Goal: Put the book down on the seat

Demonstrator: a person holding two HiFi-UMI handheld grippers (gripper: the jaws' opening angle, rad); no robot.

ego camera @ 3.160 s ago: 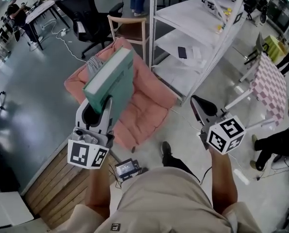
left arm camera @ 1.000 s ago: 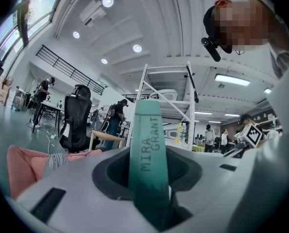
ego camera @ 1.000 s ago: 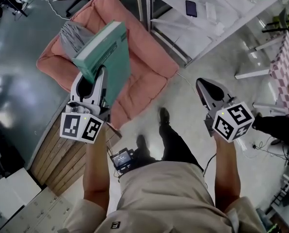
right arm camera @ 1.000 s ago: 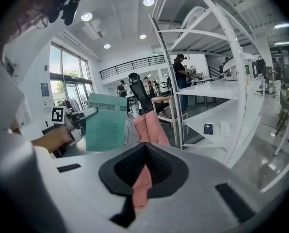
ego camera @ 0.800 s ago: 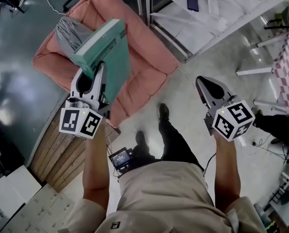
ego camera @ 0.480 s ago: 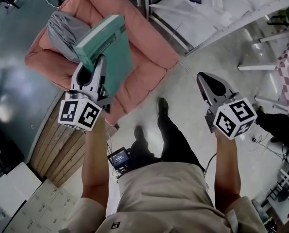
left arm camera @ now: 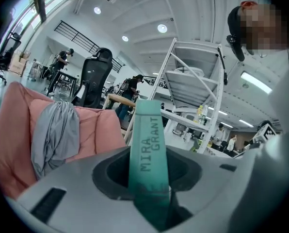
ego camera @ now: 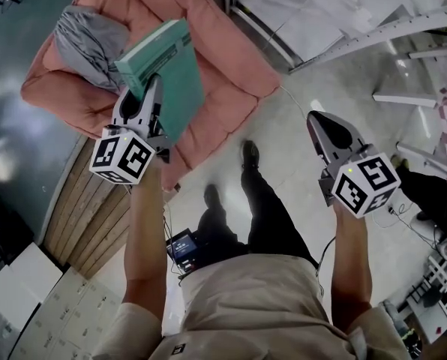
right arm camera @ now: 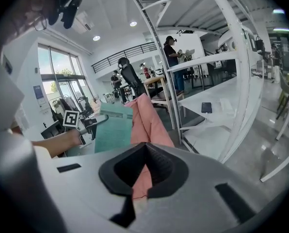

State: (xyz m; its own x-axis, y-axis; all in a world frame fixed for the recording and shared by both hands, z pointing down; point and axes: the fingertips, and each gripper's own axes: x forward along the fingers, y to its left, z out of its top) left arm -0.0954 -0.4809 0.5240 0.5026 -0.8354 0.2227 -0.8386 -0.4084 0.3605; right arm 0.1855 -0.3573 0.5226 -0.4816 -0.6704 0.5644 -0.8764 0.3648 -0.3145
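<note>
1. Closest in, the person's bare forearms reach forward from a beige-clad torso, with a dark shoe [ego camera: 250, 154] planted on the pale floor below.
2. The right gripper [ego camera: 319, 120] hangs over bare floor, well apart from the seat. Its jaws are brought together at the tips and it carries nothing.
3. The left gripper [ego camera: 154, 88] is raised further forward, with its jaws part-way apart and clamped on the lower end of a teal hardback book [ego camera: 167, 66].
4. The book stands on end between the pads with its spine facing back toward the gripper; the spine reads "MIRA GRANT". Its upper end leans away, out over the seat.
5. The book is in the air over the near half of the pink cushioned seat [ego camera: 223, 73] and is not lying on it.
6. A strip of wooden decking [ego camera: 88, 208] runs beside the seat on the left.
7. A grey garment [ego camera: 88, 36] lies crumpled on the left part of the seat, just beside the book as seen from the head view.
8. Beyond the seat stands a white shelving rack [ego camera: 373, 32], with a dark phone [right arm camera: 207, 108] lying flat on one shelf.
9. Farthest off are a black office chair and people at desks.
</note>
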